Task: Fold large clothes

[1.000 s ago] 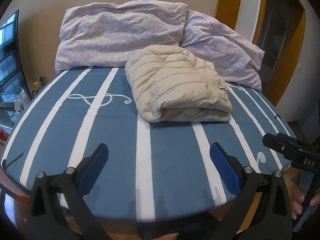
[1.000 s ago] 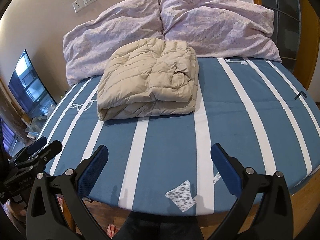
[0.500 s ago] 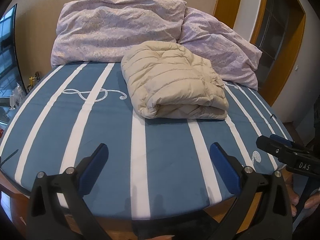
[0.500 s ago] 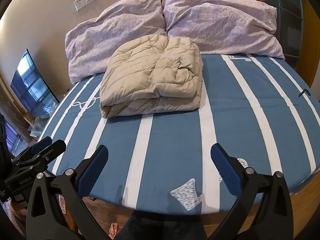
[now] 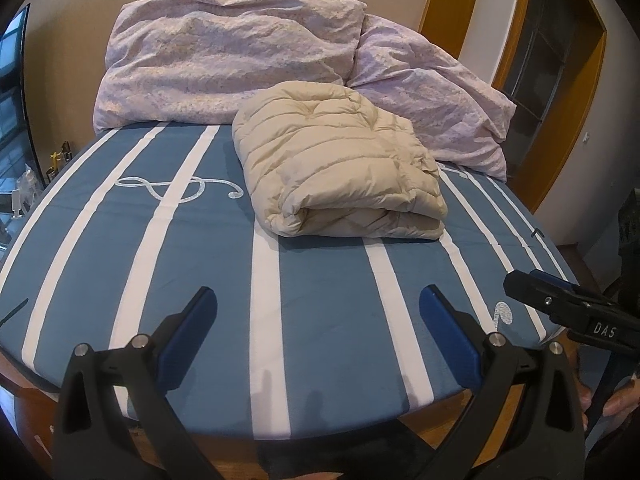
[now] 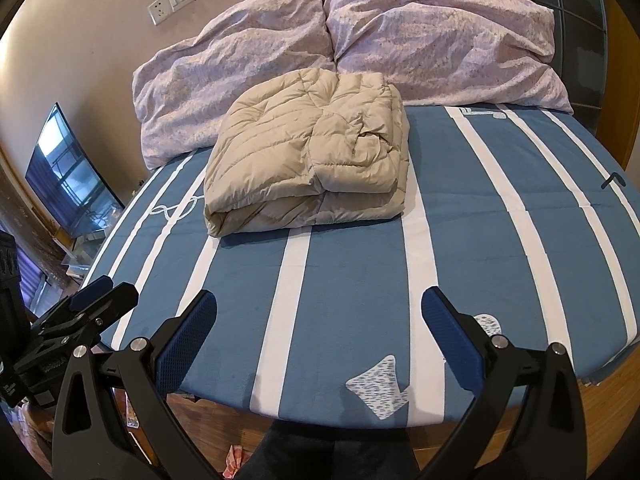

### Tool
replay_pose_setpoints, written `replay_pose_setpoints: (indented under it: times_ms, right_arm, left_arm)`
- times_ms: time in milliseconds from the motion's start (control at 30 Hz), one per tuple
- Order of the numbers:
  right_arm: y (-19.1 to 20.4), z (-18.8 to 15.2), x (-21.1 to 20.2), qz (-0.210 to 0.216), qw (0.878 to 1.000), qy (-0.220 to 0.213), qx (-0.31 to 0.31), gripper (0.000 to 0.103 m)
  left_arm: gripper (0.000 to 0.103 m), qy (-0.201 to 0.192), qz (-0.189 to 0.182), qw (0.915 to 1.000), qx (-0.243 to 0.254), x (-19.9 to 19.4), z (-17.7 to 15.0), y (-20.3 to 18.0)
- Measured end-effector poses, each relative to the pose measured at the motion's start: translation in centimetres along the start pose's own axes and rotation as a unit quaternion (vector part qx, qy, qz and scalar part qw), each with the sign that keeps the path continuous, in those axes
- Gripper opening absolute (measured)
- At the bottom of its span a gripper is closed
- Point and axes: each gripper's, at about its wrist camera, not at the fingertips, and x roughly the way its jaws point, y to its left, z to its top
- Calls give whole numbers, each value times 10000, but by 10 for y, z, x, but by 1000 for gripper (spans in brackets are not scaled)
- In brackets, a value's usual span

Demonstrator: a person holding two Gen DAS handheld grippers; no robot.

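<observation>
Both my grippers hang spread wide and empty over the foot edge of the bed [image 5: 328, 320], well short of the folded beige puffer jacket [image 5: 340, 168]. It lies on the striped blue cover, its far end touching the lilac pillows [image 5: 236, 60]. Left gripper [image 5: 316, 328] and right gripper [image 6: 318, 330] flank it.

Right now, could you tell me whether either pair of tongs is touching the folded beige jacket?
Apart. Each wrist view shows its open tongs, left tongs and right tongs, with bare striped bedsheet between them and the jacket.
</observation>
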Motion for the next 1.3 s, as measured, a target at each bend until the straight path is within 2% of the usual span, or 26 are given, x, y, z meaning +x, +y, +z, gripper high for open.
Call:
replay_pose_setpoints:
  times_ms: [1300]
  right_arm:
    - [2, 0, 3, 52, 10000, 36, 19, 102]
  left_arm:
    - [101, 39, -161, 9999, 3, 4, 4, -8]
